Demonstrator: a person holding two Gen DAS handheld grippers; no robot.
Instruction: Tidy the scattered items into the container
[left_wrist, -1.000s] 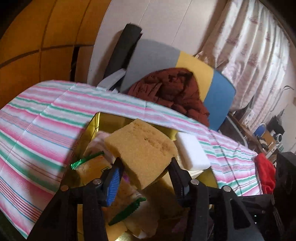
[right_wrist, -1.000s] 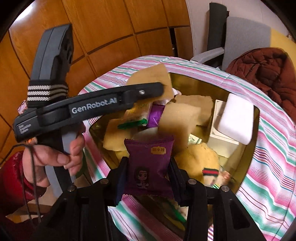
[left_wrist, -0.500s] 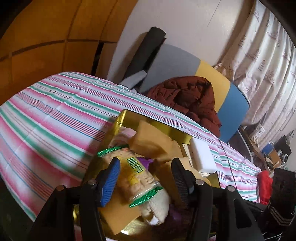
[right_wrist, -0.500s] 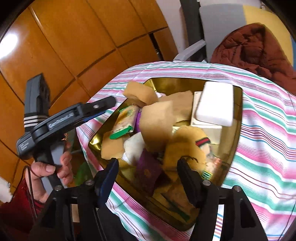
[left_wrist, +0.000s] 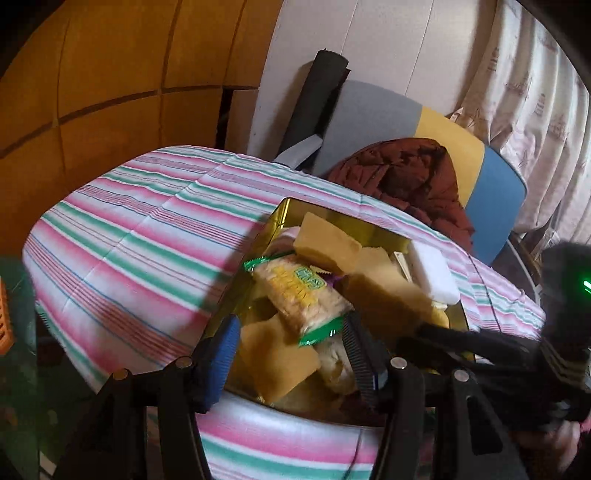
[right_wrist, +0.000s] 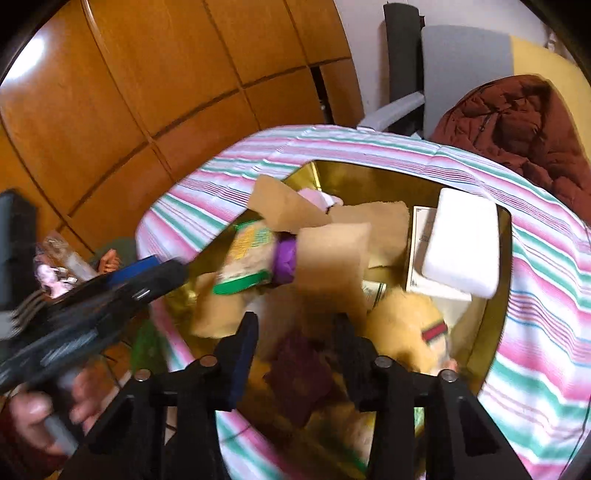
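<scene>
A gold tin (left_wrist: 284, 210) (right_wrist: 504, 280) sits on the striped tablecloth, full of items: yellow sponges (left_wrist: 328, 243) (right_wrist: 332, 266), a green-edged cracker pack (left_wrist: 299, 295) (right_wrist: 245, 258), a white block (left_wrist: 434, 273) (right_wrist: 461, 243), a purple snack packet (right_wrist: 299, 365), a plush toy (right_wrist: 413, 332). My left gripper (left_wrist: 291, 343) is open and empty, held back above the tin's near edge. My right gripper (right_wrist: 297, 336) is open and empty above the tin's near side, over the purple packet. The left gripper also shows at the left of the right wrist view (right_wrist: 147, 273).
The striped tablecloth (left_wrist: 140, 229) covers the table left of the tin. A chair with a brown jacket (left_wrist: 410, 177) (right_wrist: 517, 122) stands behind the table. Wood panel wall (right_wrist: 147, 74) is at the left, curtains (left_wrist: 535, 92) at the right.
The left gripper let the yellow sponge go into the tin, and the right let go the purple packet. Both have opened and drawn back from the tin.
</scene>
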